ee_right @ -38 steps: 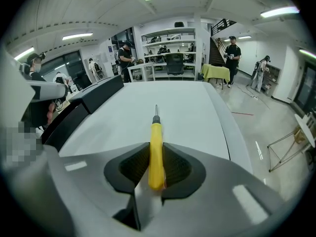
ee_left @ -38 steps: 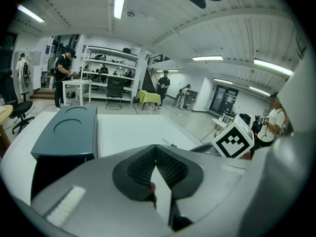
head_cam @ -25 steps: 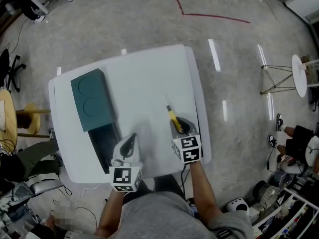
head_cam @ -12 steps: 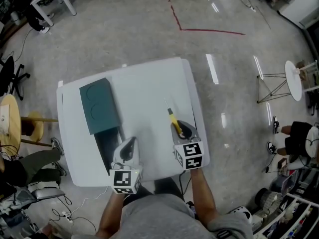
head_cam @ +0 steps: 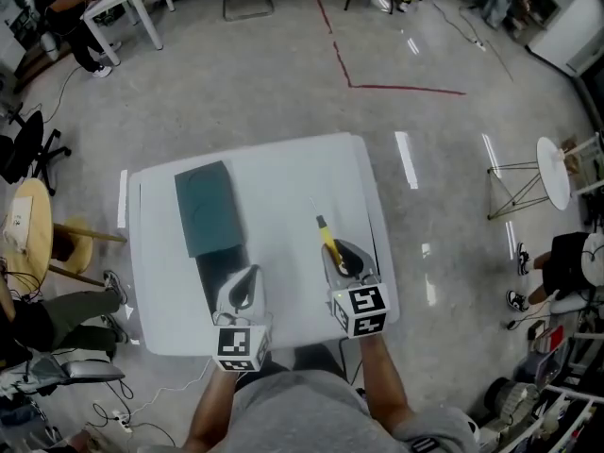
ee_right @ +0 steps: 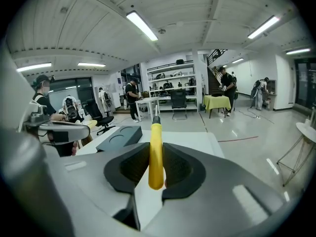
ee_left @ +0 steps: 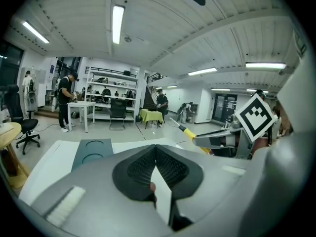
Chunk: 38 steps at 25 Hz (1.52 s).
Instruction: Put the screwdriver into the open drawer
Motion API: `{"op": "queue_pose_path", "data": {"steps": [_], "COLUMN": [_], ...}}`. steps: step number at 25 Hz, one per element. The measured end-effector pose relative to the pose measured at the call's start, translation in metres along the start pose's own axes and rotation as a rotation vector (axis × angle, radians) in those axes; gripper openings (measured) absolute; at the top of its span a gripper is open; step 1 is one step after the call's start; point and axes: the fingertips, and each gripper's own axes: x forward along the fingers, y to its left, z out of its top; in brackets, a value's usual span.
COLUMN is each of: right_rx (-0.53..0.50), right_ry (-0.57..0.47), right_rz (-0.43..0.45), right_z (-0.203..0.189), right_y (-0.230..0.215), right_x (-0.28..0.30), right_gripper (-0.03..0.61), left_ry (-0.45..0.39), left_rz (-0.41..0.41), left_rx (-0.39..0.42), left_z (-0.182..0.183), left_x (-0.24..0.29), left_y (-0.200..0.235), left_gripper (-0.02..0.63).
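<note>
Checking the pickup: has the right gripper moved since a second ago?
Yes. The right gripper, holding the screwdriver, rose above the table, which shrank beside it.

- Screwdriver [head_cam: 329,241]: yellow handle, black collar.
- Bench [head_cam: 283,182]: white.
- Drawer box [head_cam: 209,208], at ten o'clock on the bench: dark teal.
- Left gripper [head_cam: 247,274] and right gripper [head_cam: 340,253]: grey shells, black-lined jaws, black-and-white square markers.
- Floor [head_cam: 236,83]: mottled grey, with a red line [head_cam: 406,88] at one o'clock.

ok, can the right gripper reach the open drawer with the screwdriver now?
Probably yes. The right gripper holds the screwdriver over bare table; only the left gripper, shut over the near end of the open drawer, stands between. Its far end looks free.
</note>
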Motion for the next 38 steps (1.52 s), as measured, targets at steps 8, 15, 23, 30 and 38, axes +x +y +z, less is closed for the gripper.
{"op": "queue_pose_path", "data": {"steps": [8, 15, 23, 30, 38], "right_rx": [-0.046, -0.036, -0.067, -0.085, -0.092], "right_ry": [-0.055, -0.084, -0.072, -0.062, -0.034], "right_rz": [0.065, 0.141, 0.196, 0.234, 0.253], "right_z": [0.023, 0.038, 0.041, 0.036, 0.024], "right_y": [0.04, 0.079, 0.122, 0.161, 0.196], "right_x": [-0.016, -0.015, -0.001, 0.009, 0.022], "right_gripper": [0.081, 0.082, 0.081, 0.083, 0.083], "left_ry": [-0.04, -0.058, -0.068, -0.068, -0.054], "left_rz": [0.047, 0.104, 0.161, 0.181, 0.174], "left_rx": [0.0, -0.004, -0.02, -0.033, -0.041], "left_z": [0.012, 0.017, 0.016, 0.007, -0.005], "left_x": [-0.028, -0.053, -0.079, -0.097, -0.11], "left_y": [0.011, 0.036, 0.072, 0.098, 0.121], "left_gripper": [0.012, 0.012, 0.011, 0.012, 0.012]}}
